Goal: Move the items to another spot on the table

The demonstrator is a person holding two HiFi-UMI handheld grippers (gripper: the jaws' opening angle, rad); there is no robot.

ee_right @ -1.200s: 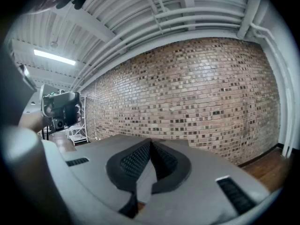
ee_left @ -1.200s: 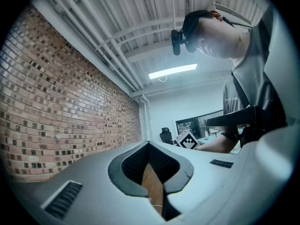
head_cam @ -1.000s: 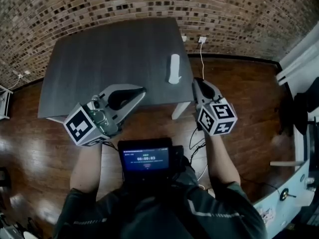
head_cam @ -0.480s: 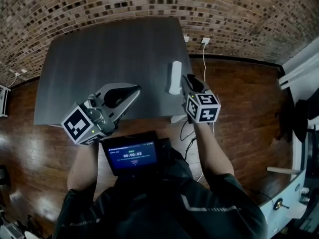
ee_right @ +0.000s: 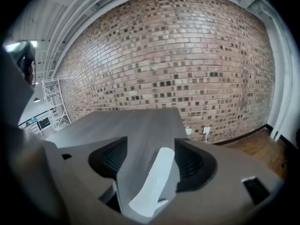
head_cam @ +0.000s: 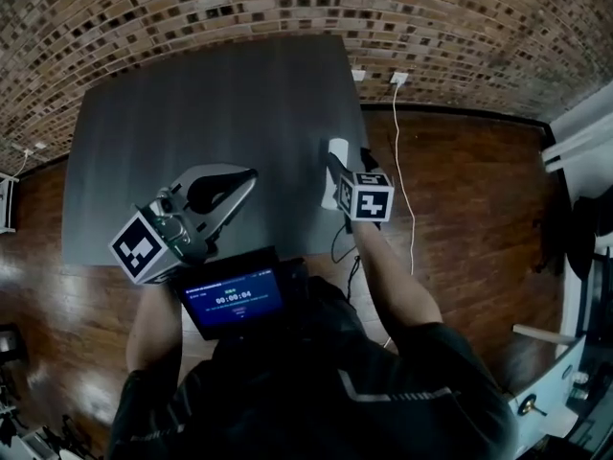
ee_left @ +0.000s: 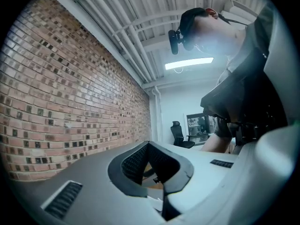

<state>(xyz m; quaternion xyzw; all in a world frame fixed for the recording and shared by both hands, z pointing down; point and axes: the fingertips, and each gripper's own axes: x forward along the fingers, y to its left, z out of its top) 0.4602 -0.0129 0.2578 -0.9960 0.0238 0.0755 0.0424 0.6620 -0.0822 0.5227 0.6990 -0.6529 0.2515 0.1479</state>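
Now right hand-held gripper [ee_right: 151,149] opens around white item [ee_right: 154,182].

The desk [head_cam: 192,103] is a dark grey rectangular top with a faint grain, and its far edge lies close to a brick wall [head_cam: 431,27]. One thing lies directly on it, a white tube [ee_right: 157,177], flat on the surface near the desk's right-hand edge. The tube lies lengthwise between the jaws of the right gripper [ee_right: 150,161], which are opening. It is nearer the right jaw, and neither pad presses on it. The desk top stretches on ahead of those jaws toward the wall.
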